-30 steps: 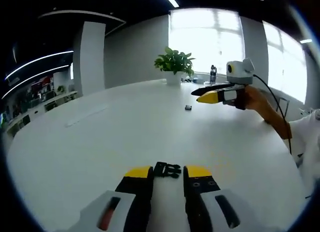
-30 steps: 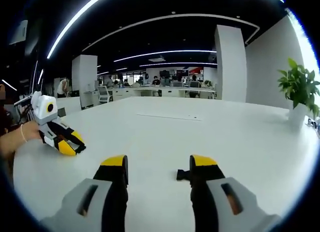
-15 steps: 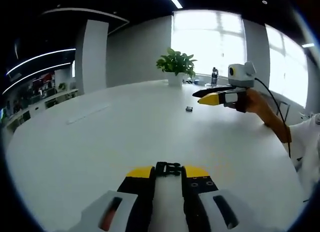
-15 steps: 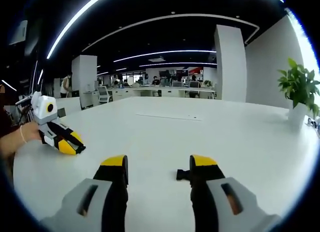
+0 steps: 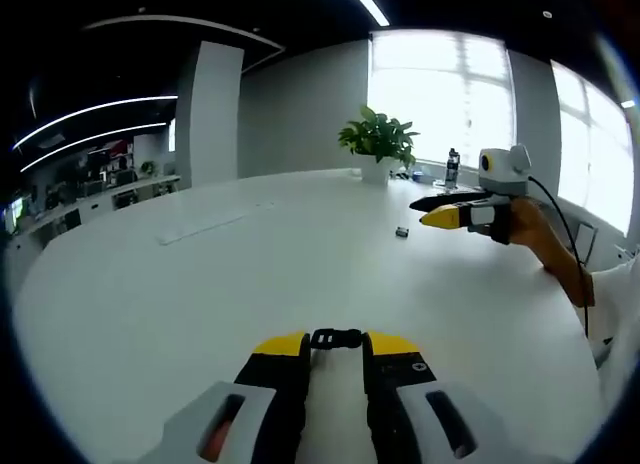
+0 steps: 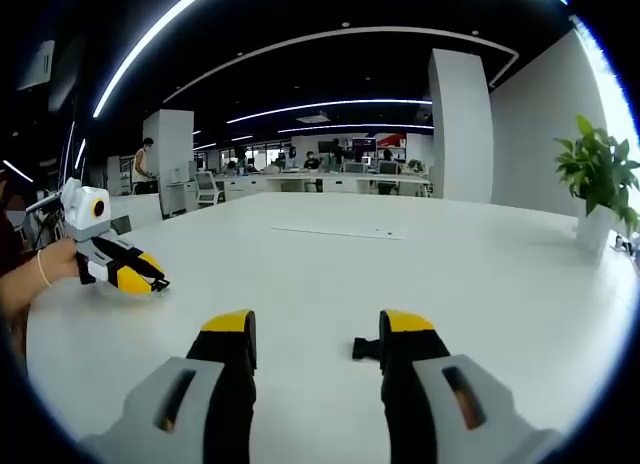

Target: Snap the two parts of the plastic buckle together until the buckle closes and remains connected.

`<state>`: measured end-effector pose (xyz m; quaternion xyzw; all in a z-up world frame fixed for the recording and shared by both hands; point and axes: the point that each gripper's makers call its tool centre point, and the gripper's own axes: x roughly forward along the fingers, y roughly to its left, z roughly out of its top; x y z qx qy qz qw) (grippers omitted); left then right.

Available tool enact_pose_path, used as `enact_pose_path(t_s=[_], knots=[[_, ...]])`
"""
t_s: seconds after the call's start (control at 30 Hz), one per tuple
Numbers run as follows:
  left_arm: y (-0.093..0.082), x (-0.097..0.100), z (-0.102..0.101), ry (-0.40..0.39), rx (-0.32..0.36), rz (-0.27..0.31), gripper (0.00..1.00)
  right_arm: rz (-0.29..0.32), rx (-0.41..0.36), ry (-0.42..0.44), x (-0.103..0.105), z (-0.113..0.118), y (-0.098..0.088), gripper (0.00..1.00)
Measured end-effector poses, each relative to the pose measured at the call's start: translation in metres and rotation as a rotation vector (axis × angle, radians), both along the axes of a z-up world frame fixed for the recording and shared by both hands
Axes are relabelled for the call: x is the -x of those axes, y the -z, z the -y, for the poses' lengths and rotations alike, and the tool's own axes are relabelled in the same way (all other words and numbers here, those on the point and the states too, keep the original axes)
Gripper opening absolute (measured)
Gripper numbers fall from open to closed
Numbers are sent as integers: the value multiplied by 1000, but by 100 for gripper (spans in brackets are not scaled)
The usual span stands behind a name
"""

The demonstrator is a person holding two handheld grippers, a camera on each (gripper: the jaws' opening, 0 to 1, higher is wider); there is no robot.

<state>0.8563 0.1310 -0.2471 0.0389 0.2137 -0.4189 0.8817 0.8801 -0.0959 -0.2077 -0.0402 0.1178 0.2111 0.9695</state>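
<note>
At 6 o'clock in left gripper view, left gripper pinches one buckle half for mating; right gripper spread wide, other buckle half touching its right jaw on white table.

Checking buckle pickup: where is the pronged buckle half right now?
In the left gripper view, the pronged half sits between the yellow tips of the left gripper, over the white table.

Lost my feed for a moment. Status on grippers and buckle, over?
Left gripper shut on one buckle part. Right gripper open, other buckle part on the table by its jaw. Parts not joined. Nothing between them.
</note>
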Motion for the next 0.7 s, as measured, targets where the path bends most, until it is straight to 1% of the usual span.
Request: enact_pose_path(t_s=[0.13, 0.2, 0.3, 0.37, 0.53, 0.63, 0.7], knots=[[-2, -3, -10, -79, 15, 5, 20, -1, 1, 0, 0, 0, 0, 50], [-4, -4, -13, -104, 24, 12, 20, -1, 1, 0, 1, -1, 1, 50], [-4, -6, -24, -178, 15, 27, 20, -2, 2, -1, 1, -1, 1, 50], [-4, -9, -31, -222, 13, 27, 20, -3, 2, 0, 1, -1, 1, 50], [0, -12, -43, -280, 2, 30, 20, -5, 5, -2, 2, -2, 2, 50], [1, -11, -47, -311, 30, 13, 20, -7, 8, -3, 2, -2, 3, 50], [0, -13, -50, -330, 27, 19, 20, -6, 7, -2, 2, -2, 2, 50]])
